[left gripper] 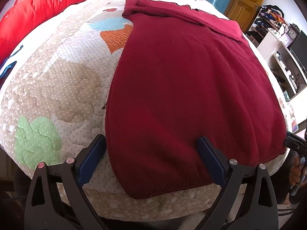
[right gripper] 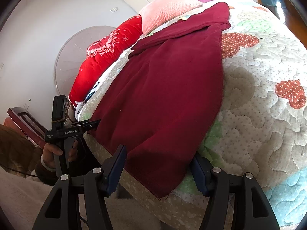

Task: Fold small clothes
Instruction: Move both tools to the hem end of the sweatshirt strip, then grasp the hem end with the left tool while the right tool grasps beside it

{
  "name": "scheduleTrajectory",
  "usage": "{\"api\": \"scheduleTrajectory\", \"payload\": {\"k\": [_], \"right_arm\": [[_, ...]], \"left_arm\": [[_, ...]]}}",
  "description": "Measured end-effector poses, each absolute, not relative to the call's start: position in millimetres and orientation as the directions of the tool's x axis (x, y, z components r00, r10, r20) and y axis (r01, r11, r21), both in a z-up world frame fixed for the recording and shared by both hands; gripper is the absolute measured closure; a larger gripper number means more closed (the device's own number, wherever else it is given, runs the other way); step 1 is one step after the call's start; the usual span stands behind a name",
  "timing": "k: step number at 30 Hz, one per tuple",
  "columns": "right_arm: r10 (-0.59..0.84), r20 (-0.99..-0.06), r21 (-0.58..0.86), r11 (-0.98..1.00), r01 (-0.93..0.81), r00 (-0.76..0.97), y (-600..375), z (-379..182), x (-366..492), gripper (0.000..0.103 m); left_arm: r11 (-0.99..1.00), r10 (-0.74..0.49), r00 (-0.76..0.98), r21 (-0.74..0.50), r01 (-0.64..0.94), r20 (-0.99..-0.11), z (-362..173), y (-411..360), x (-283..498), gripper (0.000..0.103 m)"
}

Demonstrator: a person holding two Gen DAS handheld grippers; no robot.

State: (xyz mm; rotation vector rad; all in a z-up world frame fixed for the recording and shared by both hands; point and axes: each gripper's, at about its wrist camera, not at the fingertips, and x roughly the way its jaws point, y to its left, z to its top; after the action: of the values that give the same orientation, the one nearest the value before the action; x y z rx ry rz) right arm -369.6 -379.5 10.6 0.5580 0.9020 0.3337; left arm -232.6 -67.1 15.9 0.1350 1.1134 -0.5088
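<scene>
Matt fleecy maroon garment on stitched, dotted cotton quilt

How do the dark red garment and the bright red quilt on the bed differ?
The dark red garment is plain maroon, while the bright red quilt is scarlet with white flower prints. The garment lies spread flat along the near edge of the bed; the quilt is puffy and bunched at the far side. Both rest on the bed.

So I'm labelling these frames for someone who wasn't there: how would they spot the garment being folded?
Start at the bed, covered by a pale quilt with dotted patches. The dark maroon garment lies flat along it, its near hem at the bed's front edge. A bright red duvet with white flowers sits bunched near the pillow; the garment is darker, plain and spread smooth.
</scene>
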Motion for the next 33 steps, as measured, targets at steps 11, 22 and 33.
{"api": "scheduleTrajectory", "payload": {"k": [11, 22, 33], "right_arm": [[0.581, -0.556, 0.652, 0.749, -0.122, 0.594, -376, 3, -362, 0.078], [0.629, -0.328, 0.717, 0.652, -0.248, 0.705, -403, 58, -304, 0.084], [0.460, -0.297, 0.692, 0.708, -0.143, 0.837, -485, 95, -174, 0.084]], "left_arm": [[0.846, -0.377, 0.313, -0.187, 0.499, -0.871, 28, -61, -230, 0.080], [0.768, -0.578, 0.316, -0.371, 0.522, -0.752, 89, -75, -172, 0.093], [0.841, -0.508, 0.481, -0.290, 0.458, -0.715, 109, -164, -3, 0.093]]}}
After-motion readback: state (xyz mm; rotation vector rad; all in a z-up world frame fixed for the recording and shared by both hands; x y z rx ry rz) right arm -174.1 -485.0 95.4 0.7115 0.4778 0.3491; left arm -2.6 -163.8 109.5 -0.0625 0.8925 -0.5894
